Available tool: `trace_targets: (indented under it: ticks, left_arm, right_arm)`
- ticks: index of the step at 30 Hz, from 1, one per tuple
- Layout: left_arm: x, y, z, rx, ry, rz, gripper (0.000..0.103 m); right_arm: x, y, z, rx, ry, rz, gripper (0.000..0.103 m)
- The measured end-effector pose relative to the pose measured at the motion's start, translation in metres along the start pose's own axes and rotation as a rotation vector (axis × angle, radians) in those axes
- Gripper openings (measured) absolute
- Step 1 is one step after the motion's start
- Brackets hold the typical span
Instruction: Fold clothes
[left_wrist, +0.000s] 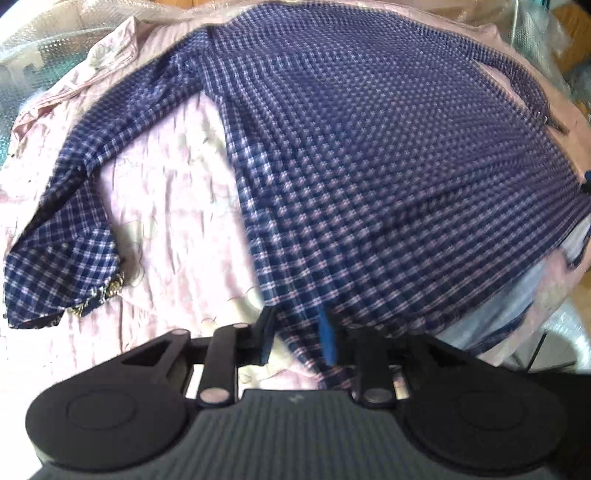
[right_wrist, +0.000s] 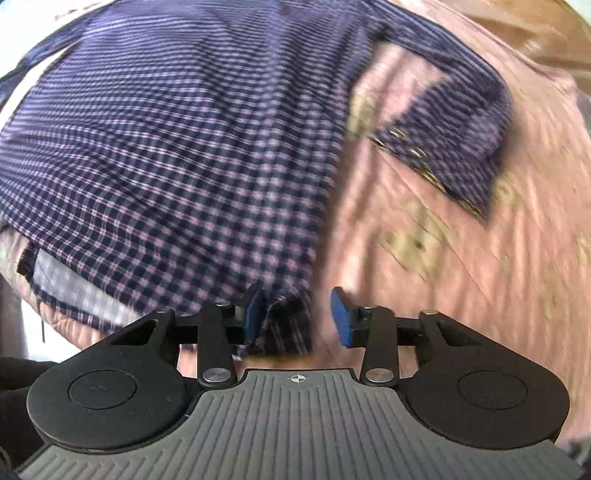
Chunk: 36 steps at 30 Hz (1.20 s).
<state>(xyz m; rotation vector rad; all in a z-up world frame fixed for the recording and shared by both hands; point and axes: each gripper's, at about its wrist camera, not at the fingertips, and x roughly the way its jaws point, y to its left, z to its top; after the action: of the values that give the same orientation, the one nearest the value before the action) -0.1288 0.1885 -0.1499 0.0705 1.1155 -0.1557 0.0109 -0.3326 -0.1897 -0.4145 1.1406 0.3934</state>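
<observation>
A navy and white checked shirt (left_wrist: 369, 155) lies spread back-up on a pink sheet (left_wrist: 173, 236). Its left sleeve (left_wrist: 74, 206) angles down to the left. My left gripper (left_wrist: 299, 343) is at the shirt's near hem corner, with cloth between its blue pads (left_wrist: 328, 339), jaws partly apart. In the right wrist view the shirt (right_wrist: 177, 147) fills the left, its other sleeve and cuff (right_wrist: 454, 147) lying at the right. My right gripper (right_wrist: 297, 317) is open, with the hem corner bunched against its left pad (right_wrist: 253, 314).
The pink sheet (right_wrist: 443, 277) covers the surface, with pale printed motifs. Bubble wrap and clear plastic (left_wrist: 44, 48) lie beyond the sheet's far left edge. Cardboard (left_wrist: 576, 26) shows at the far right.
</observation>
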Motion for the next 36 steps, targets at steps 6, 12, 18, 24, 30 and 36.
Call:
trace_targets:
  ticks: [6, 12, 18, 24, 30, 36]
  left_arm:
    - [0.01, -0.038, 0.001, 0.073, -0.056, -0.082, 0.033]
    - [0.007, -0.026, -0.03, 0.037, 0.016, -0.075, 0.031]
    - [-0.011, -0.075, -0.006, 0.247, -0.094, -0.095, 0.054]
    - [0.007, -0.12, 0.005, 0.425, -0.106, -0.081, 0.053]
    - [0.022, -0.115, 0.032, 0.297, -0.106, -0.045, 0.031]
    - [0.007, -0.128, 0.014, 0.288, -0.081, -0.05, 0.032]
  right_arm:
    - [-0.005, 0.071, 0.028, -0.039, -0.142, 0.073, 0.033]
    - [0.018, 0.053, -0.023, 0.031, -0.067, 0.107, 0.04]
    - [-0.02, 0.084, -0.007, -0.149, -0.107, 0.033, 0.032]
    - [-0.003, 0.15, 0.01, -0.456, -0.136, 0.16, 0.035]
    - [0.013, 0.12, 0.029, -0.292, -0.146, 0.251, 0.007]
    - [0.0, 0.1, 0.027, -0.25, -0.254, 0.282, 0.015]
